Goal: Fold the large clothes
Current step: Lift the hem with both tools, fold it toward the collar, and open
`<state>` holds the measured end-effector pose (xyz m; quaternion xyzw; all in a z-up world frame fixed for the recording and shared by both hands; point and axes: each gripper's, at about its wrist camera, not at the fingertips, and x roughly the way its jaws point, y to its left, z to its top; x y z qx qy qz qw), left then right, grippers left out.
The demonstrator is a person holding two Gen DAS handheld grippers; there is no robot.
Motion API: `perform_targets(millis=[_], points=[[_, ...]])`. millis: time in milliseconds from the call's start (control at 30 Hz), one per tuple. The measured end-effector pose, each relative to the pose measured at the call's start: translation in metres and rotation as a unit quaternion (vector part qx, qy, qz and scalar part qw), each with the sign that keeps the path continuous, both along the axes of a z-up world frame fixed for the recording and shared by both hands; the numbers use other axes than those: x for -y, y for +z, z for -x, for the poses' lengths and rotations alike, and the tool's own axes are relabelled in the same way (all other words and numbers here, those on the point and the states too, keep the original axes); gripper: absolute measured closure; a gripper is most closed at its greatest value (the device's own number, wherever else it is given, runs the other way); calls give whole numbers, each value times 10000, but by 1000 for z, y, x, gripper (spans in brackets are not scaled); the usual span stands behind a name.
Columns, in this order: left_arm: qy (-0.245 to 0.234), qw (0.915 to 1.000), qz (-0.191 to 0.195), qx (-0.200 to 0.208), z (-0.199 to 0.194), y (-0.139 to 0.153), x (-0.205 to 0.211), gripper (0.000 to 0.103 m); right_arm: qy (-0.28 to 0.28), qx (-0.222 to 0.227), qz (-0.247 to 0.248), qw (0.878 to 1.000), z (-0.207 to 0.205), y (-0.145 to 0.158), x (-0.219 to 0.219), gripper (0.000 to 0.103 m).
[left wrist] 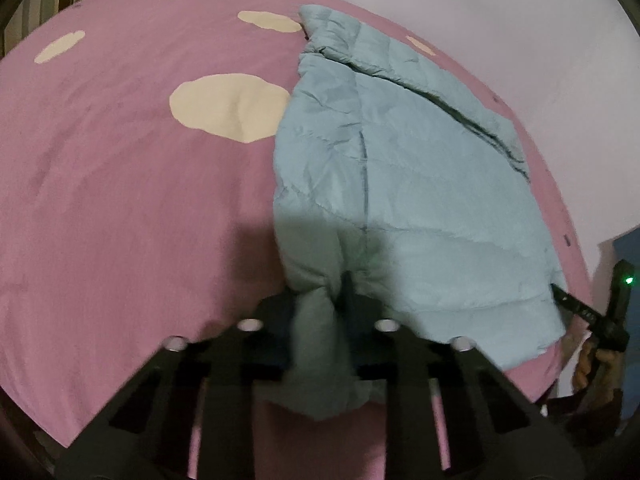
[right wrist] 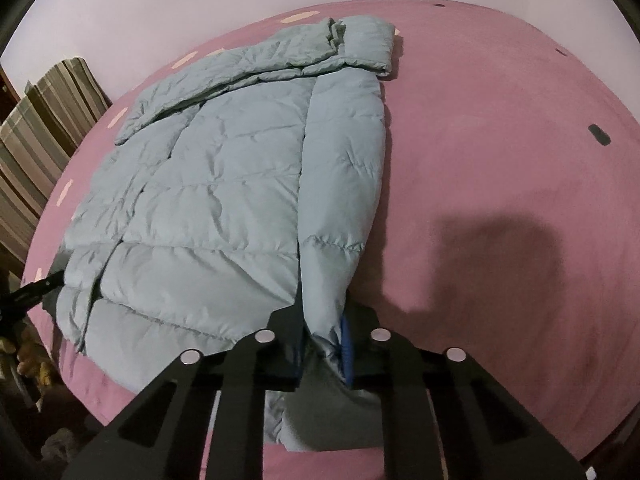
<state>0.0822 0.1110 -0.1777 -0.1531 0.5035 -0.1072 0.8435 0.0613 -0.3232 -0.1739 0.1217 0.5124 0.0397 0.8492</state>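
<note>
Now both grippers, left [left wrist: 320,320] and right [right wrist: 324,344], clamp the jacket [right wrist: 224,200] hem corners; lift evenly, fold toward the collar.

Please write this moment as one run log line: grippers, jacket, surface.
left gripper: shut on jacket hem | right gripper: shut on jacket hem | jacket: light blue, flat, sleeve folded in | bed cover: pink

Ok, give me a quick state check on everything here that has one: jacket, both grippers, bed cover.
Puffer jacket: spread flat on the bed, sleeves folded in over the body, hem corners pinched.
Left gripper: shut on the jacket's hem corner.
Right gripper: shut on the jacket at the other hem corner.
Pink bed cover: laid flat under the jacket, lightly creased.
</note>
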Motion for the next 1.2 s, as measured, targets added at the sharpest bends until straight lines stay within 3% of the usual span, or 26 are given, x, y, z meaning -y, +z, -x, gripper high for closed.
perform_targets(millis=[100, 333, 633, 767, 967, 1200], points=[[-21, 9999, -31, 124, 1, 8, 4, 96, -83, 96, -174, 9998, 1, 6, 4, 96], [-36, 9981, -11, 620, -13, 44, 12, 97, -276, 461, -638, 9965, -8, 33, 19, 98], [41, 9954, -48, 953, -77, 74, 20, 98, -536, 676, -1196, 9891, -66, 51, 41, 98], [148, 9957, -73, 906, -125, 69, 22, 98, -751, 536, -1586, 9830, -112, 42, 51, 98], [227, 9975, -149, 649, -188, 47, 26, 98, -935, 167, -1687, 9811, -175, 13, 48, 98], [314, 9979, -214, 520, -225, 31, 23, 93, -1037, 75, -1686, 9802, -204, 0, 46, 94]])
